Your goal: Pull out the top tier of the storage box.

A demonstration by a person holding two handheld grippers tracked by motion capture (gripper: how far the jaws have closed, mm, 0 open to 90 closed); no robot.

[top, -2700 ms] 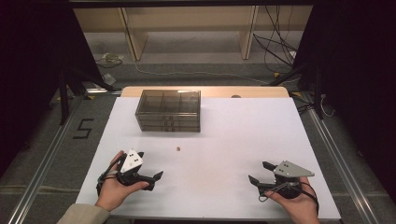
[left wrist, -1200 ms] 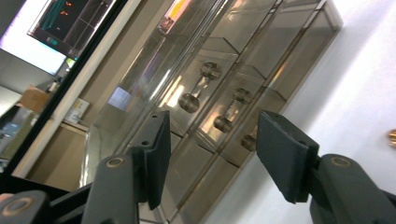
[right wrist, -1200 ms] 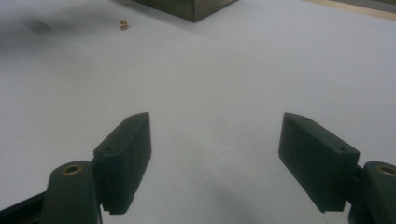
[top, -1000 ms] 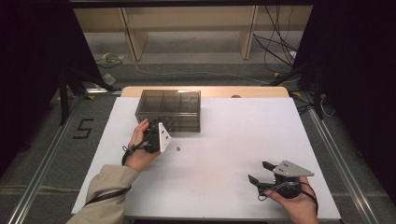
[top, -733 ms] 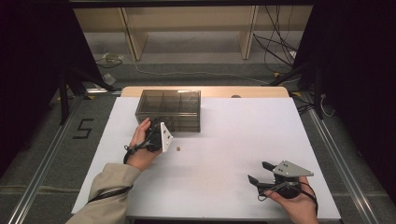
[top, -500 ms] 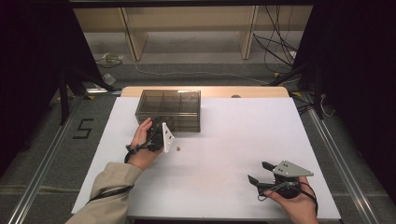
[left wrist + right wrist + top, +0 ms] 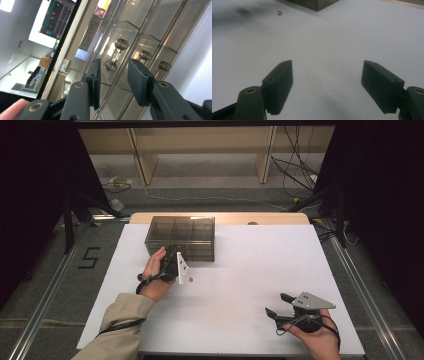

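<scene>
A smoky see-through drawer box (image 7: 181,236) stands at the back of the white table (image 7: 250,265). My left gripper (image 7: 170,254) is rolled onto its side right at the box's front face. In the left gripper view its jaws (image 7: 113,67) stand a little apart, with a round drawer knob (image 7: 110,65) just beyond them in the gap; nothing is pinched. A small brass piece (image 7: 190,279) lies on the table just right of that hand. Near the front right, my right gripper (image 7: 276,304) rests wide open with bare table between its jaws (image 7: 327,75).
Several more knobs (image 7: 145,55) line the box's drawer fronts. The brass piece (image 7: 279,12) and a box corner (image 7: 317,3) lie far ahead of the right gripper. A wooden strip (image 7: 280,218) edges the table's back.
The left gripper went from the front left of the table up to the box front, rolled on its side, then crept slightly right. The right gripper stayed put.
</scene>
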